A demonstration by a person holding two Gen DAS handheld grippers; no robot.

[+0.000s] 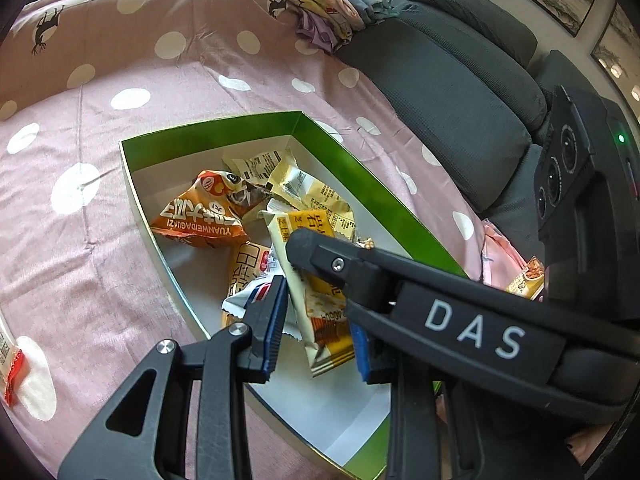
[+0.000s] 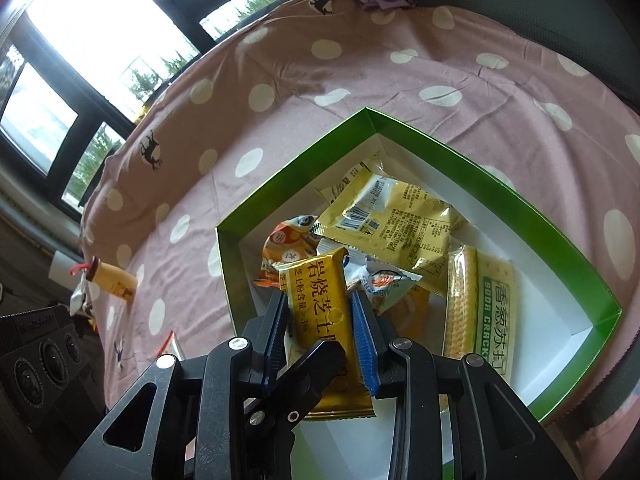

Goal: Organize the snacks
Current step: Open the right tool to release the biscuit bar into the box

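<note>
We hold two grippers over one green-walled box [image 2: 516, 200] on the pink dotted bedspread [image 1: 120, 80], both angled steeply down. In the right wrist view, the right gripper [image 2: 320, 320] is clamped on a yellow cheese-biscuit packet [image 2: 320, 292], its blue pads pressed to both long edges, low centre of frame. In the left wrist view, the left gripper [image 1: 316, 328] brackets the same packet; we cannot tell whether its pads press it. We count roughly six more packets in the box: an orange one [image 1: 200, 216], two pale yellow, a white-and-blue one, a soda-cracker pack [image 2: 480, 304]. The box's lower right floor lies bare. A small bottle [image 2: 112, 280] lies at far left by the bed's edge.
</note>
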